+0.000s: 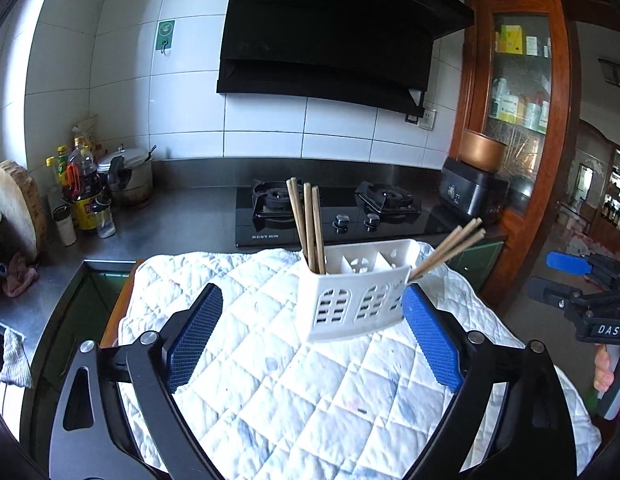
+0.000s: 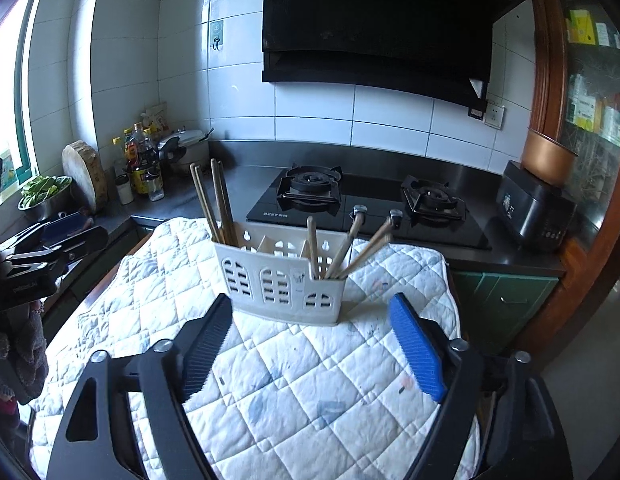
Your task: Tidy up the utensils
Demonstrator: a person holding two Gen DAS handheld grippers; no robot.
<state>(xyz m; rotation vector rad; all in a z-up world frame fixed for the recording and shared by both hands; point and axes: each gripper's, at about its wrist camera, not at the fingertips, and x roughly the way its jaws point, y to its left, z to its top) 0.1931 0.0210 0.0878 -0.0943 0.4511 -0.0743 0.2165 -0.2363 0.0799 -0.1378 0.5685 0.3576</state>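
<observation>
Two sets of fingers (image 1: pixel 311 340) (image 2: pixel 313 350) spread empty; chopsticks (image 1: pixel 308 224) stand upright in caddy (image 1: pixel 349 304)

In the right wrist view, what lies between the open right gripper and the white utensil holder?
Only bare quilted cloth lies between the right gripper and utensil holder.

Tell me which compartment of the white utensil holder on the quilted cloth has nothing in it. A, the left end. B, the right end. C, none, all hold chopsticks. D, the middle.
D: in the white utensil holder, chopsticks stand in the left end and more chopsticks lean in the right end, while the middle compartment shows none.
</observation>
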